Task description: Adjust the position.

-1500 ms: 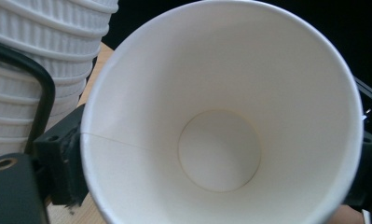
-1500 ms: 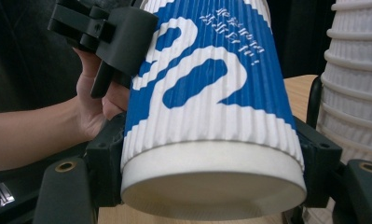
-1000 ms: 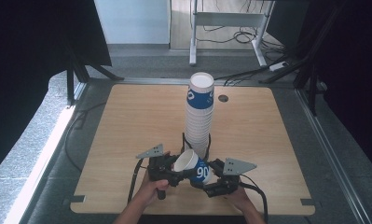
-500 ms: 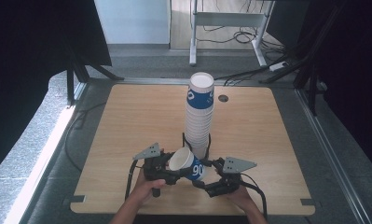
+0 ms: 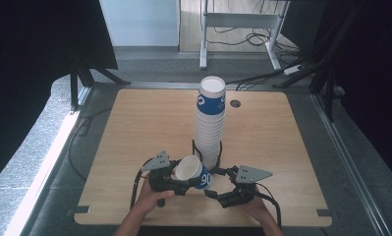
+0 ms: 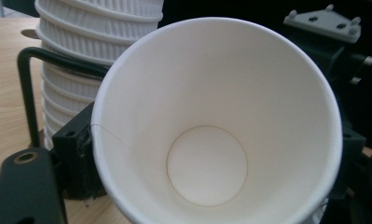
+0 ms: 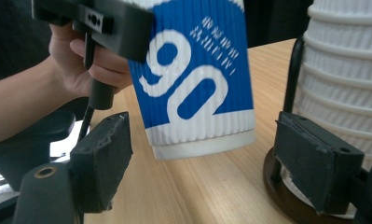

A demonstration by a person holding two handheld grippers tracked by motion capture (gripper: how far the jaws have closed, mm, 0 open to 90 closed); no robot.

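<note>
A tall stack of ribbed paper cups stands in a black wire holder at the table's middle. In front of it, my left gripper is shut on a single blue-and-white cup marked "90", held tilted above the wood. In the left gripper view the cup's white inside faces the camera, with the stack behind it. My right gripper is open; in the right gripper view its pads stand on either side of the cup's base without touching it.
The wooden table has a round cable hole behind the stack. The holder's black base ring lies right beside my right gripper's outer jaw. Dark curtains and a floor with cables surround the table.
The held cup has shifted slightly to the left with my left gripper. The right gripper has stayed where it was.
</note>
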